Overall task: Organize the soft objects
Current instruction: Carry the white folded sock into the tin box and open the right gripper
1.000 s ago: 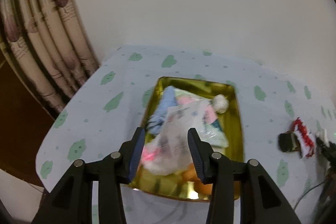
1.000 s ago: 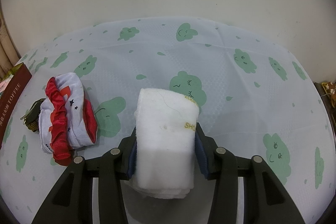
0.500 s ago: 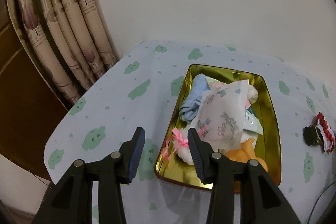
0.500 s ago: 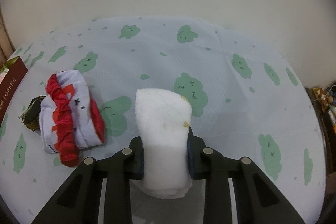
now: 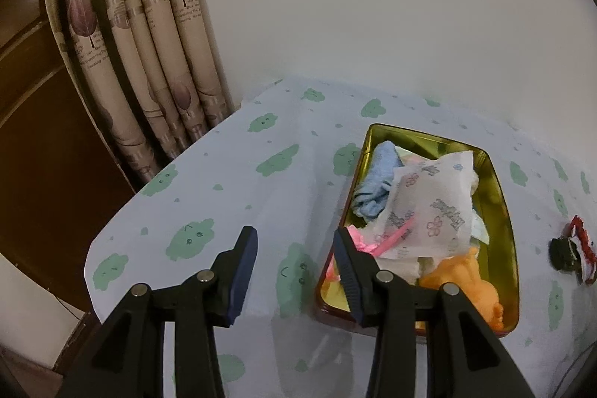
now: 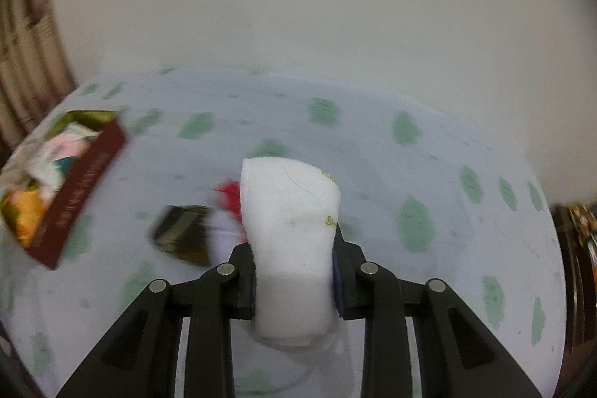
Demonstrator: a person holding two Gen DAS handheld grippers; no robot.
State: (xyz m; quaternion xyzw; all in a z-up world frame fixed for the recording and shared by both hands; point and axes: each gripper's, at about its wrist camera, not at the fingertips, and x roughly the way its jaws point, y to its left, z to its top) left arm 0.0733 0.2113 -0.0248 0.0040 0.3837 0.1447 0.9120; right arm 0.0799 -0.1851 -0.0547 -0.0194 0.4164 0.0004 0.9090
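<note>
My right gripper (image 6: 294, 267) is shut on a folded white towel (image 6: 291, 230), which it holds up above the table. A gold tin with dark red sides (image 5: 502, 196) (image 6: 80, 189) holds a blue cloth (image 5: 375, 179), a flower-printed white packet (image 5: 433, 207), a pink ribbon and an orange toy (image 5: 468, 276). My left gripper (image 5: 294, 248) hangs open and empty over the cloth, just left of the tin. A red and white fabric piece (image 5: 580, 250) (image 6: 229, 196) lies between tin and towel, partly hidden behind the towel in the right wrist view.
A pale tablecloth with green cloud prints (image 5: 231, 196) covers the table. Patterned curtains (image 5: 149, 36) and a brown wooden panel stand off the table's left edge. A small dark object (image 6: 183, 235) (image 5: 561, 252) lies beside the fabric piece. The wall runs behind the table.
The right gripper closed tighter on the towel and lifted it, swinging left so the tin came into its view. The left gripper drifted left off the tin to the bare cloth.
</note>
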